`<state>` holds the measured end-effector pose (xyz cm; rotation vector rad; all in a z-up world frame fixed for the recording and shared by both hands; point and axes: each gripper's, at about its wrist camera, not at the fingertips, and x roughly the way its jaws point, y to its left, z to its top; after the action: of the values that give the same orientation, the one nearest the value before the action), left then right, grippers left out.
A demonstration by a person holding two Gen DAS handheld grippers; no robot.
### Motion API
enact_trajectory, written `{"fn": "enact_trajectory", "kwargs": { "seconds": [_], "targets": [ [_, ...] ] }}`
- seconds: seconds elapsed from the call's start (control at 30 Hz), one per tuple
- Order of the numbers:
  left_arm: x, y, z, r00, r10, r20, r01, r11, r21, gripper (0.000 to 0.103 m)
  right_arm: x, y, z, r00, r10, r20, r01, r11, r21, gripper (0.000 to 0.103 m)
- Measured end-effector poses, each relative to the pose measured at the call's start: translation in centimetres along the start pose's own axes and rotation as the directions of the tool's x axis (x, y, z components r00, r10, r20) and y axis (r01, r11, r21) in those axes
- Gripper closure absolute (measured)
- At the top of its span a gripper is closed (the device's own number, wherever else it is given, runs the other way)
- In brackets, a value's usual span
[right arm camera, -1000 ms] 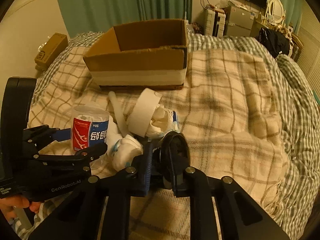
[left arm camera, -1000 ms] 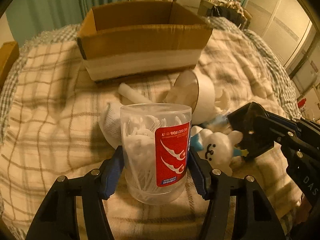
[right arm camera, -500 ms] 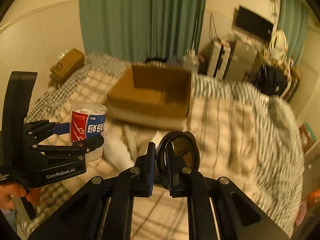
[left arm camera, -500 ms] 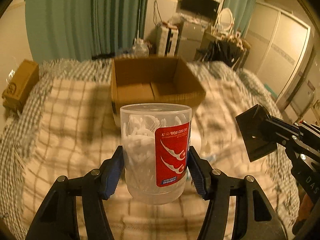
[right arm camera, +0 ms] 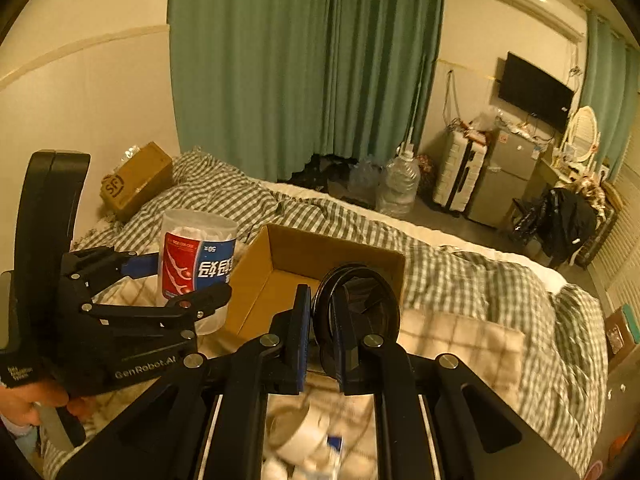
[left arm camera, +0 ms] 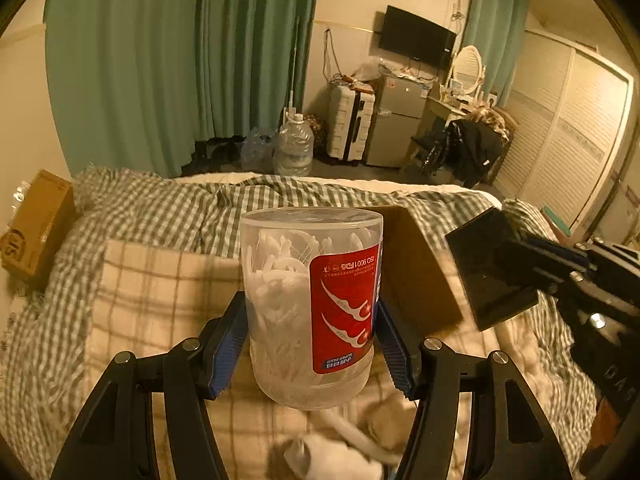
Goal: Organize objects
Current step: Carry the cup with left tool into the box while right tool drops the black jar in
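My left gripper [left arm camera: 312,344] squeezes a clear round plastic tub with a red label, full of white floss picks [left arm camera: 310,304]. Its two blue pads [left arm camera: 226,350] press on the tub's sides, and the tub stands upright, lifted above the bed. My right gripper [right arm camera: 320,328] pinches a round black ring-shaped thing with a dark glass middle [right arm camera: 358,304], standing on edge between its nearly shut jaws. I hold it just over the open brown cardboard box [right arm camera: 280,276]. From the right camera, the tub [right arm camera: 196,260] hangs just to the left of the box. The box sits on a cream checked blanket [left arm camera: 160,296]. Under my grippers lie blurry white things [right arm camera: 304,440]. Behind the bed hang green curtains [right arm camera: 304,60].
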<state>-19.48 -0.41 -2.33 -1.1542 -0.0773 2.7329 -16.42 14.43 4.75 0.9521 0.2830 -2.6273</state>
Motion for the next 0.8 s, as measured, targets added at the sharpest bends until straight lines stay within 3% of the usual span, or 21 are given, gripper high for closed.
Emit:
{"fn": "enact_trajectory", "kwargs": {
  "seconds": [0.27, 0.47, 0.5, 0.53, 0.57, 0.6, 0.63, 0.8],
  "targets": [
    [5.6, 0.1, -0.9, 0.999, 0.008, -0.053, -0.006, 1.000, 0.028, 0.040, 8.5, -2.1, -0.1, 0.996, 0.036, -0.080, -0.032, 0.998, 0.046, 0.094],
    [7.0, -0.1, -1.4, 0.997, 0.001, -0.080, 0.002, 1.000, 0.031, 0.037, 10.3, -3.5, -1.0, 0.995, 0.039, -0.091, -0.030, 0.996, 0.089, 0.092],
    [6.8, -0.2, -1.4, 0.997, 0.009, -0.074, -0.006, 0.999, 0.039, 0.030, 10.3, -3.7, -1.0, 0.996, 0.025, -0.091, -0.017, 0.996, 0.090, 0.090],
    [6.5, -0.3, -1.3, 0.998, 0.020, -0.066, -0.018, 0.999, 0.042, 0.019, 10.3, -3.8, -1.0, 0.996, 0.013, -0.087, -0.005, 0.996, 0.092, 0.075],
    [6.1, -0.3, -1.3, 0.998, 0.032, -0.051, -0.030, 0.999, 0.044, 0.015, 10.3, -3.9, -0.8, 0.996, 0.008, -0.084, 0.000, 0.996, 0.094, 0.048],
    [5.7, -0.3, -1.3, 0.999, 0.034, -0.040, -0.032, 0.999, 0.045, 0.013, 9.9, -4.1, -0.8, 0.997, -0.003, -0.079, 0.011, 0.995, 0.100, 0.038],
    [5.2, -0.3, -1.3, 0.999, 0.035, -0.033, -0.033, 0.999, 0.043, 0.013, 9.3, -4.2, -0.7, 0.998, -0.014, -0.063, 0.021, 0.994, 0.109, 0.033],
    [2.3, 0.0, -1.5, 0.999, 0.044, -0.018, -0.044, 0.999, 0.029, 0.013, 6.1, -4.7, -0.4, 0.997, -0.062, -0.042, 0.067, 0.992, 0.108, 0.032]
  ]
}}
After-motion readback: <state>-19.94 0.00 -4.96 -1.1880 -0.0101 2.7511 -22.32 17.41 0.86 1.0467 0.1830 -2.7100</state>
